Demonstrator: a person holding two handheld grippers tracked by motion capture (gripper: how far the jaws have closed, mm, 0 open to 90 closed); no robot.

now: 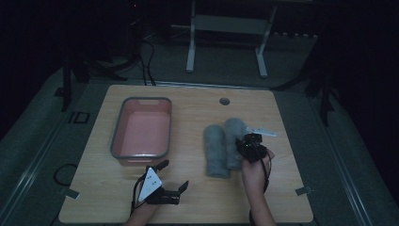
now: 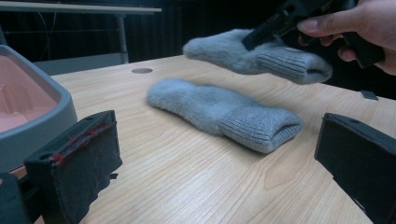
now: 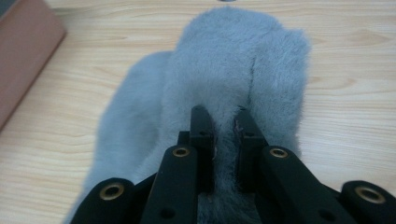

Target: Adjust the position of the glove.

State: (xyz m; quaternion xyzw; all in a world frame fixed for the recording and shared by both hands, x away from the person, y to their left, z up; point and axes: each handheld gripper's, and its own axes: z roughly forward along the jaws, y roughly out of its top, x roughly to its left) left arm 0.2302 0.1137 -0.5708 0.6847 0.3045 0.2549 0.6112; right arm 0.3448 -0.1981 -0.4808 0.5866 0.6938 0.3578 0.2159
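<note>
Two grey fuzzy mittens are right of the table's middle. One mitten [image 1: 215, 149] [image 2: 219, 109] [image 3: 126, 121] lies flat on the wood. The other mitten [image 1: 233, 134] [image 2: 261, 56] [image 3: 233, 56] is raised off the table, and my right gripper [image 1: 245, 142] [image 3: 224, 126] is shut on its fuzzy body near the cuff. A hand [image 2: 359, 25] grips that tool. My left gripper [image 1: 176, 173] [image 2: 215, 140] rests near the front edge with its jaws open and nothing between them, pointing toward the lying mitten.
A pink basin with a grey rim [image 1: 141, 100] [image 2: 51, 112] [image 3: 23, 56] stands on the left half of the table. A round cable hole [image 1: 224, 101] [image 2: 141, 71] sits near the far edge. Another desk's white legs [image 1: 190, 47] stand behind the table.
</note>
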